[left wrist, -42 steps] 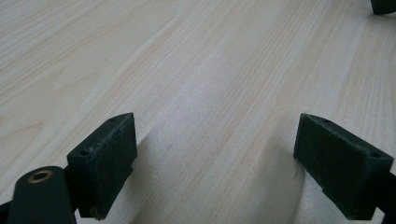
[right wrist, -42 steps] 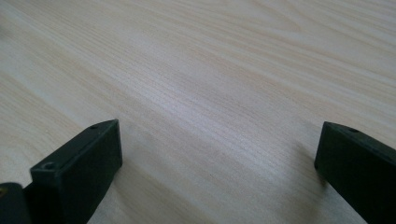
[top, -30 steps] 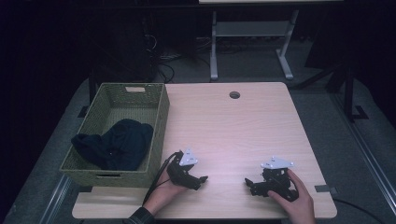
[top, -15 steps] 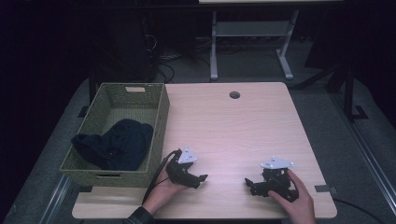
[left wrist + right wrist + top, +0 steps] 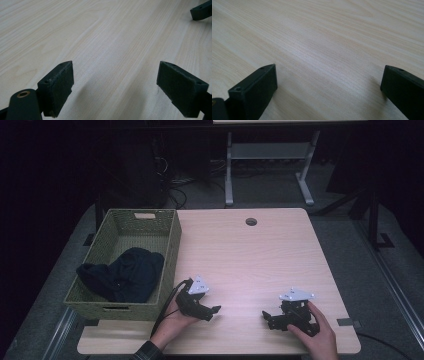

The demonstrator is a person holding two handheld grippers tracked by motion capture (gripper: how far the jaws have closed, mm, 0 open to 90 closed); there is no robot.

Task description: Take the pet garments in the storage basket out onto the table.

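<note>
The dark cloth (image 5: 122, 274) lies bundled in the woven basket (image 5: 170, 245), and that is the nearest thing to either pair of tongs. It sits to the left of the left gripper (image 5: 210, 311) and a little farther up the table from it, with the basket's right wall standing between the two. The bundle fills the near part of the basket, with one corner spilling over the left rim; its longer spread seems to run across the basket from left to right, though the folds are too dark to read closely. The left gripper is clearly the nearer one: it rests just beside the basket's near right corner, while the right gripper (image 5: 270, 316) lies well apart, over towards the right side of the table (image 5: 250, 255). Both point inward, towards each other, so by my reading the left one would have to turn away from its present heading and rise over the wall to reach the cloth. In the left gripper view its jaws stand wide apart with only bare wood between them, and the tip of the other gripper shows at the upper right corner. In the right gripper view the jaws are spread just as wide, low over the wood. Neither pair holds anything.
</note>
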